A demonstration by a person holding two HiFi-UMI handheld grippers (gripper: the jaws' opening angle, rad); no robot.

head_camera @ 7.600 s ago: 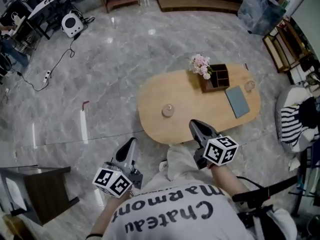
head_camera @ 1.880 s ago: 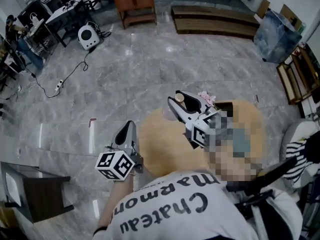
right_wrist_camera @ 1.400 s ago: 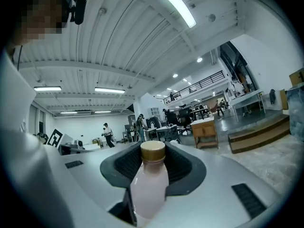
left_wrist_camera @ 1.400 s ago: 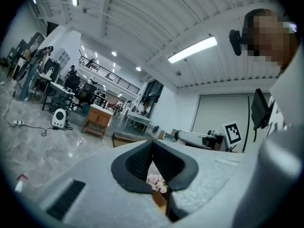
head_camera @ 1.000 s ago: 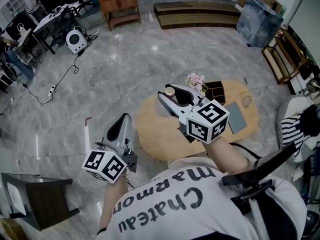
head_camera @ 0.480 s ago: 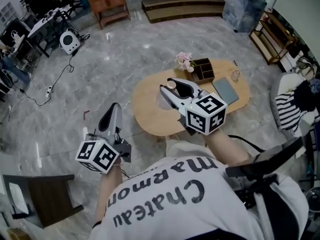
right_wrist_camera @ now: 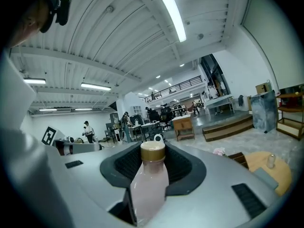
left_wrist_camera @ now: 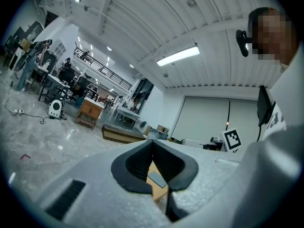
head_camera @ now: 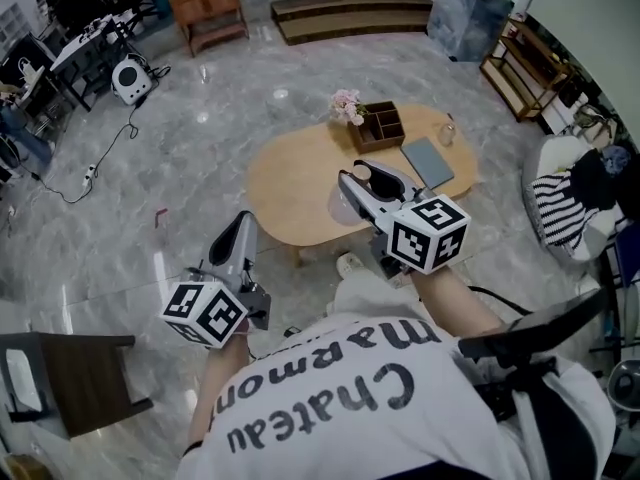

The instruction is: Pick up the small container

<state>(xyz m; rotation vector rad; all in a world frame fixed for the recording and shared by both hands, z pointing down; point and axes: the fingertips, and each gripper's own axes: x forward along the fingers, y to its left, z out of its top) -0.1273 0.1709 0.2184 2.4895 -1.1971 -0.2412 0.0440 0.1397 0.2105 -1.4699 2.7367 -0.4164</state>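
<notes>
The small container (right_wrist_camera: 148, 186) is a pale pink bottle with a gold cap (right_wrist_camera: 153, 151). It stands upright between the pads of my right gripper (right_wrist_camera: 153, 164), which is shut on it. In the head view the right gripper (head_camera: 361, 179) holds the container (head_camera: 362, 175) in the air over the near edge of the oval wooden table (head_camera: 290, 178). My left gripper (head_camera: 243, 226) hangs lower left over the floor, off the table, with its jaws together and nothing in them. The left gripper view shows its dark pads (left_wrist_camera: 142, 160) meeting at the tip.
The table's far end carries pink flowers (head_camera: 347, 105), a wooden compartment box (head_camera: 383, 126), a grey book (head_camera: 428, 161) and a small glass (head_camera: 449, 131). A dark stool (head_camera: 60, 378) stands at lower left. Striped cloth (head_camera: 558, 208) lies on a seat at right.
The head view has swung, so the table now sits further up and left. The right gripper keeps the container and has drifted slightly right. The left gripper has hardly moved.
</notes>
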